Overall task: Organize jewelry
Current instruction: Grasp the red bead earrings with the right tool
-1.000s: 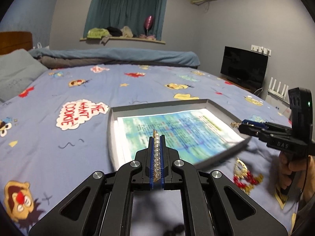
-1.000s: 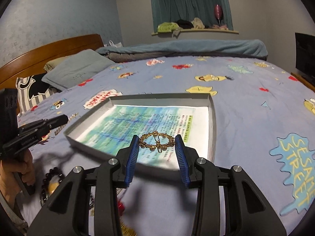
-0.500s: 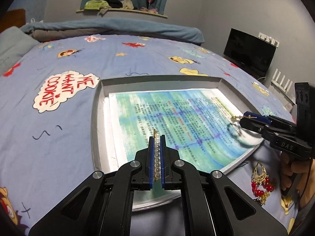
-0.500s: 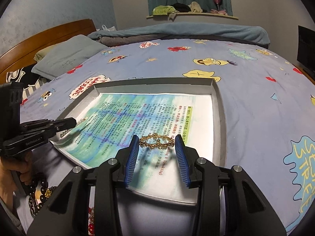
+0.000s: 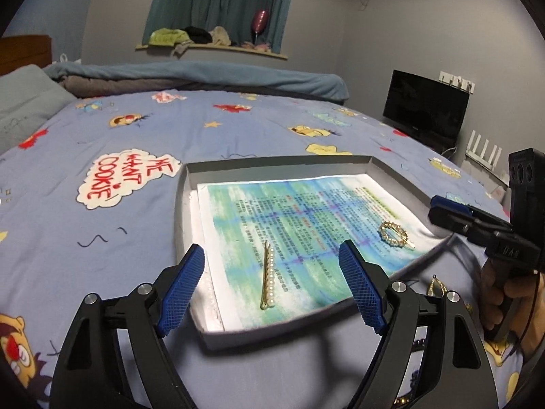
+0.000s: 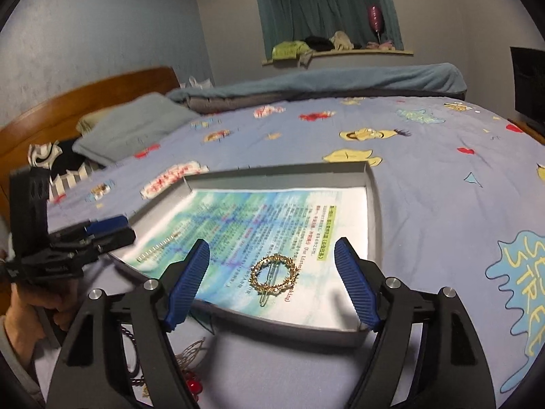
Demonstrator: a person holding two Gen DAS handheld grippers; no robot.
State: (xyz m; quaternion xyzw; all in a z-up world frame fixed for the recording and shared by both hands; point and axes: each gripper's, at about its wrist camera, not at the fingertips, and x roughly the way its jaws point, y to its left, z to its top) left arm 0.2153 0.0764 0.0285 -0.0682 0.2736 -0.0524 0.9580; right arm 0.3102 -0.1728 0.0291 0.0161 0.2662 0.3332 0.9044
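A shallow grey tray [image 5: 182, 204] lined with a printed blue-green sheet lies on the bed; it also shows in the right wrist view [image 6: 373, 211]. A pearl hair pin [image 5: 268, 279] lies on the sheet near the tray's front, faintly seen in the right wrist view [image 6: 156, 248]. A round gold brooch [image 6: 274, 274] lies on the sheet at the tray's right, also in the left wrist view [image 5: 394, 234]. My left gripper [image 5: 272, 286] is open and empty just behind the pin. My right gripper [image 6: 272, 283] is open and empty around the brooch.
More jewelry lies on the bedspread in front of the tray: gold and red pieces [image 6: 190, 368] and a gold earring [image 5: 436, 284]. A pillow [image 6: 129, 129] and wooden headboard [image 6: 85, 99] are at the left, a TV [image 5: 425, 109] at the right.
Both grippers opened and pulled back a little. The pearl pin and the gold brooch were let go and now lie on the sheet in the tray.
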